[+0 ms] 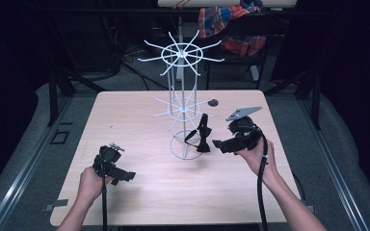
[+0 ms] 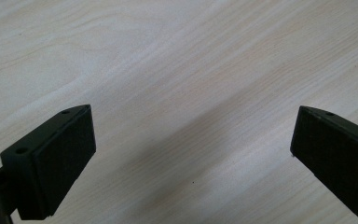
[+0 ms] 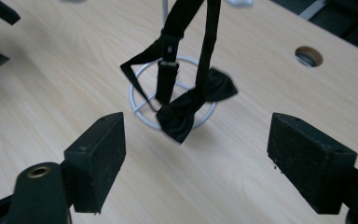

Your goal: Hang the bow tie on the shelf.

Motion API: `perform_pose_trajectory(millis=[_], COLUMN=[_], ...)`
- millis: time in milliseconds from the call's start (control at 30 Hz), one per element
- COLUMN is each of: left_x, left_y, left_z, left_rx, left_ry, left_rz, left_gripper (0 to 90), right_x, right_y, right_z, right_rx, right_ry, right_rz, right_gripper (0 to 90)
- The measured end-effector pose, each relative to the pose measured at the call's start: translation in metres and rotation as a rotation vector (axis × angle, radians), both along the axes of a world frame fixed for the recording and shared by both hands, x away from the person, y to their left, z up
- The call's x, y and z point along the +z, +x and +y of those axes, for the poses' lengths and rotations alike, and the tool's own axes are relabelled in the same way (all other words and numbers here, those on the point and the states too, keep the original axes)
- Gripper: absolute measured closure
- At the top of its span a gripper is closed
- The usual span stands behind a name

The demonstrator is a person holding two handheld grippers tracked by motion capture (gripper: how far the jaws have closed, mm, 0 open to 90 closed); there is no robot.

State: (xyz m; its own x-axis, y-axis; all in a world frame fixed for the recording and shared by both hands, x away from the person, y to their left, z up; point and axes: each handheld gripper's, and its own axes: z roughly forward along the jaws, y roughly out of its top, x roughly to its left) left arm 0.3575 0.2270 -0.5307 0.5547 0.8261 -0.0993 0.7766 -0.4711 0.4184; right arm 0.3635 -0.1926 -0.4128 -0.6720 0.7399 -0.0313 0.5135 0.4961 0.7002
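A white wire rack point(image 1: 183, 82) with two tiers of spokes stands on a ring base point(image 1: 185, 145) near the table's middle. A black bow tie point(image 1: 203, 139) hangs by its strap from a lower spoke, just above the base. My right gripper point(image 1: 220, 144) is open, a little to the right of the tie and pointing at it. In the right gripper view the bow tie point(image 3: 193, 105) dangles ahead of my right gripper point(image 3: 196, 140), over the ring base point(image 3: 137, 100). My left gripper point(image 1: 125, 176) rests low at the front left; it point(image 2: 193, 128) is open over bare wood.
The light wooden table point(image 1: 139, 120) has a round hole point(image 1: 213, 102) behind the rack, also visible as the hole point(image 3: 308, 56). A plaid cloth point(image 1: 231, 24) lies on furniture beyond the far edge. Dark floor surrounds the table.
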Motion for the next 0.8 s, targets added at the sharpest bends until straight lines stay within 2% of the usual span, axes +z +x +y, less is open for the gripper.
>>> perform_pose_trajectory(millis=[200, 333, 667, 800], left_x=[0.0, 0.0, 0.0, 0.0], left_y=[0.0, 0.0, 0.0, 0.0], left_z=[-0.001, -0.001, -0.003, -0.003], left_rx=[0.003, 0.002, 0.004, 0.001], left_ry=[-0.001, 0.002, 0.007, 0.008], left_rz=[0.002, 0.001, -0.002, -0.002], left_gripper=[0.1, 0.1, 0.2, 0.1], right_x=[-0.007, -0.012, -0.026, -0.038], right_y=[-0.01, -0.016, -0.032, -0.037], right_z=[-0.017, -0.029, -0.061, -0.072], right_rx=[-0.004, -0.007, -0.054, -0.07], right_ry=[-0.025, -0.043, -0.064, -0.067], right_rz=[0.037, 0.046, 0.087, 0.127], right_gripper=[12.6, 4.5, 2.6, 2.0])
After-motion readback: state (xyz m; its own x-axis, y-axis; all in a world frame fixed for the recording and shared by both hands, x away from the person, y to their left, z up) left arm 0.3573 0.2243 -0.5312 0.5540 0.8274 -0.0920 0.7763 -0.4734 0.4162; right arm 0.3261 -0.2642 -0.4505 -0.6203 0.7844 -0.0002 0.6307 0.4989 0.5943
